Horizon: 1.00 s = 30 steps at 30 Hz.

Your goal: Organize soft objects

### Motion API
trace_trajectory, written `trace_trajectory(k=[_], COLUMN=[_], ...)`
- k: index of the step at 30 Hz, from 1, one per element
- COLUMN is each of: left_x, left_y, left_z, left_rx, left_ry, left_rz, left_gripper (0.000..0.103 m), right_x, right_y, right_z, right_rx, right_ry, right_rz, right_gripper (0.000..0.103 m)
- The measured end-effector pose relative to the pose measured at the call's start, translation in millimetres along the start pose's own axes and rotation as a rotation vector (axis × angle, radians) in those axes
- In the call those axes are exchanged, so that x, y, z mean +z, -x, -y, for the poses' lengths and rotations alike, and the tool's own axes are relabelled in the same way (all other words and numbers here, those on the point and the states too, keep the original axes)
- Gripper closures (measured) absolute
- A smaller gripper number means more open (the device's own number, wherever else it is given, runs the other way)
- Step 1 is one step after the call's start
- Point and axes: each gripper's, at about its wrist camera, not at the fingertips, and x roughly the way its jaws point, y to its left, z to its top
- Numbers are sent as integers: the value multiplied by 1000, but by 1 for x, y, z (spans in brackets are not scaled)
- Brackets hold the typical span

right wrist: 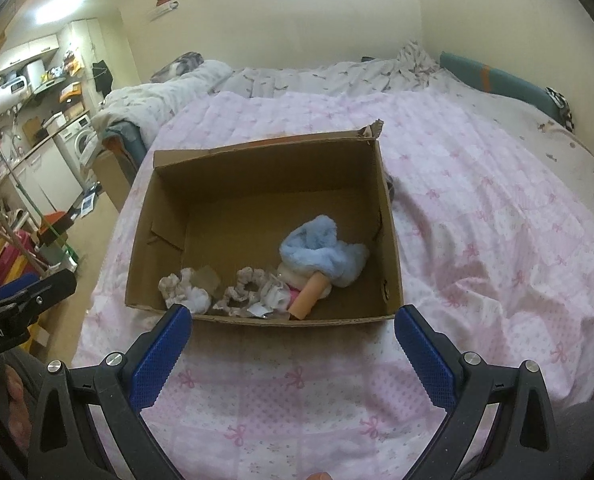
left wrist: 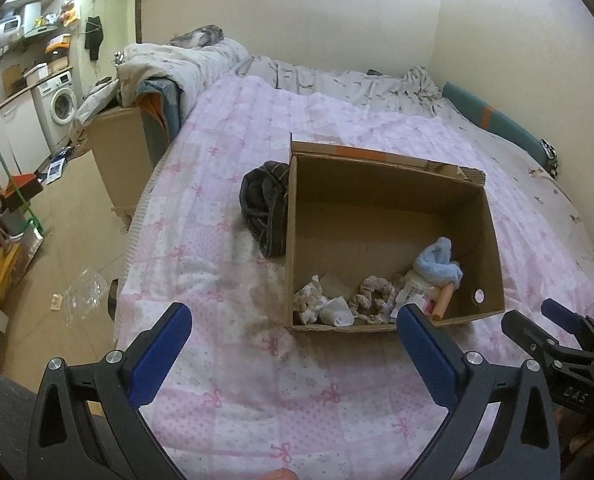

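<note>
While both my claws hang released, the left claw point(left wrist: 293, 320) and right claw point(right wrist: 293, 320) holding nothing, the dark bundle point(left wrist: 265, 210) lies on the bed point(left wrist: 225, 360), touching the cardboard box point(left wrist: 493, 240) (outside its left wall); soft, light, floppy, I judge; best pinched at its bunched middle.

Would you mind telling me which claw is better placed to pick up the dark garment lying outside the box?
Probably the left. The dark garment lies against the box on the left claw's side, in open view. From the right claw the box hides it. Both claws are open and empty.
</note>
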Motion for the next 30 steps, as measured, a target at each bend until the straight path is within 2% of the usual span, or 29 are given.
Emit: trace_trajectory(k=[30], left_x=[-8], left_y=[-4], left_z=[8], left_rx=[-6], left_ry=[-24], left_rz=[-20], left_gripper=[1], right_x=[0], right_y=[0], right_z=[0], right_rx=[-8], right_ry=[5], right_rz=[-1], right_gripper=[0])
